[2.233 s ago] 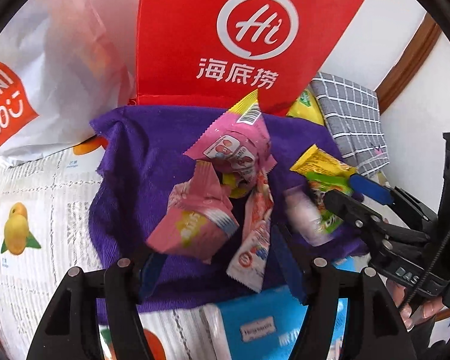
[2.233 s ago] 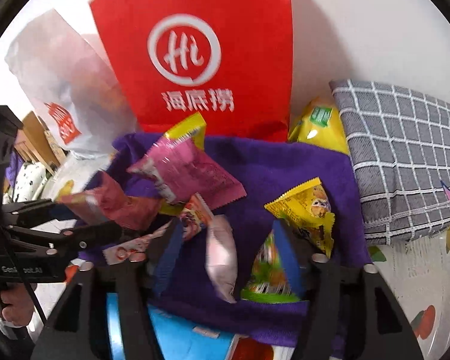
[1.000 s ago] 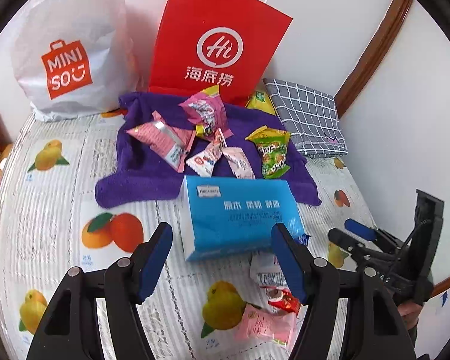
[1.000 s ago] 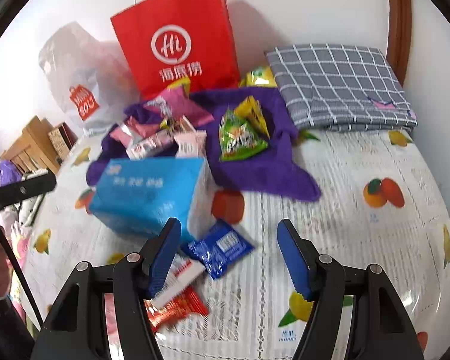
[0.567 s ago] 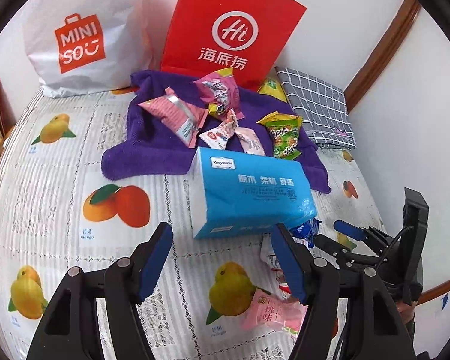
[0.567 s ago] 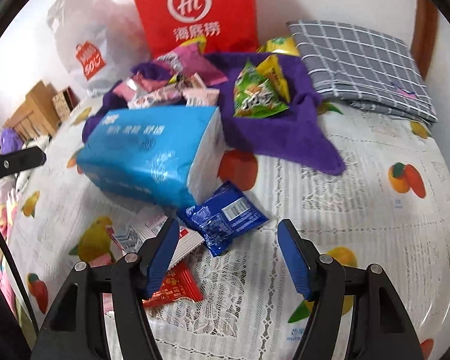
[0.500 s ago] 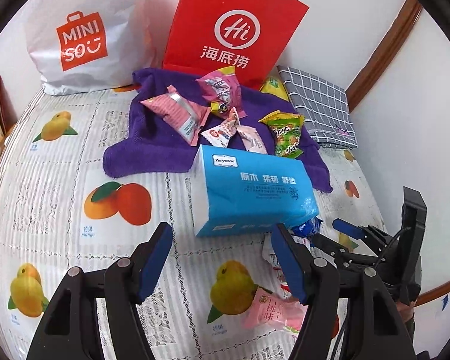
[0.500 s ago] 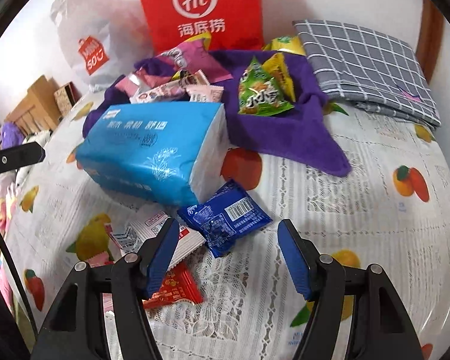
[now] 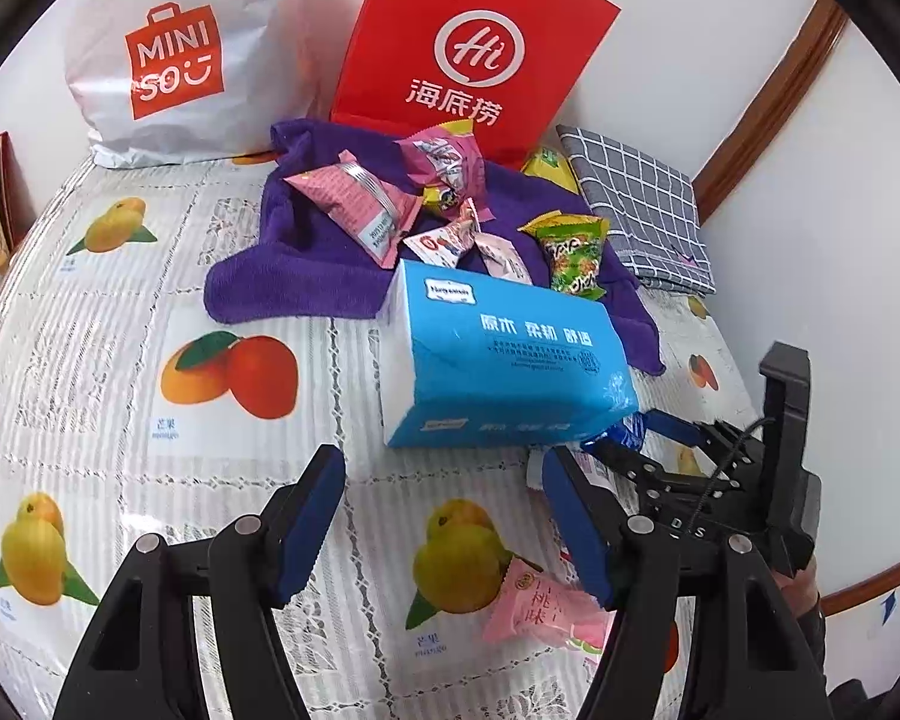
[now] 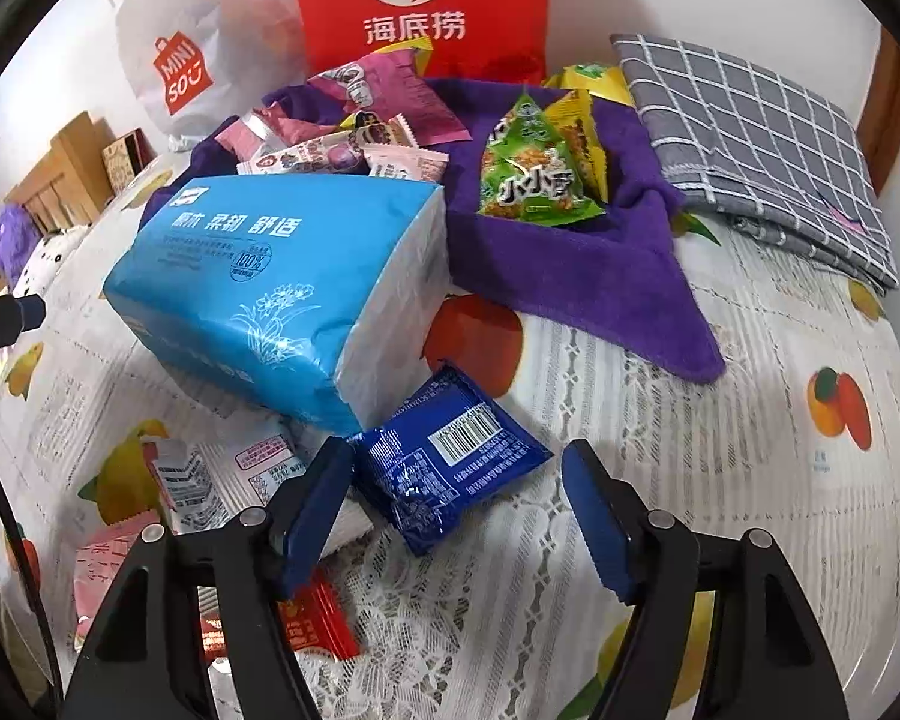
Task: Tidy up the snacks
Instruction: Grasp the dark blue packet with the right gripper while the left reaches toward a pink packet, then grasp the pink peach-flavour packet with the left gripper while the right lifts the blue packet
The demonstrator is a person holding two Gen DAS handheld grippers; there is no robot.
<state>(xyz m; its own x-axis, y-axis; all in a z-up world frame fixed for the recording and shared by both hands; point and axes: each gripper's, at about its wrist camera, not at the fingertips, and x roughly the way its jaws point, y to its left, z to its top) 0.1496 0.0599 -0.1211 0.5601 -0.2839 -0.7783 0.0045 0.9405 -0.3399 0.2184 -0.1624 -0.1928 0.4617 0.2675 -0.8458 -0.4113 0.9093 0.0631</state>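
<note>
Left wrist view: left gripper [image 9: 444, 519] is hovering over the fruit-print cover [image 9: 120, 372], jaws standing apart with nothing between them. A blue tissue pack [image 9: 498, 354] is lying ahead, its far edge against the purple towel [image 9: 306, 264], which is carrying pink, white and green snack packets. A pink snack packet [image 9: 540, 612] is lying just by the right finger. White shopping bag [image 9: 180, 54] and red paper bag [image 9: 468, 54] are standing against the wall; a grey checked cloth [image 9: 636, 204] is lying to the right. The right gripper [image 9: 636, 438] is showing at the right edge, fingertips near the tissue pack's corner.

Right wrist view: right gripper [image 10: 456, 510] is pointing down at a blue snack packet [image 10: 444, 468], which is lying on the cover between the fingers, just beside the tissue pack; jaws have just been opening wider, pads not pressing on it. A white packet [image 10: 222, 474] and a red packet [image 10: 312, 624] are lying left of it. A green snack packet [image 10: 534, 174] is sitting on the towel.
</note>
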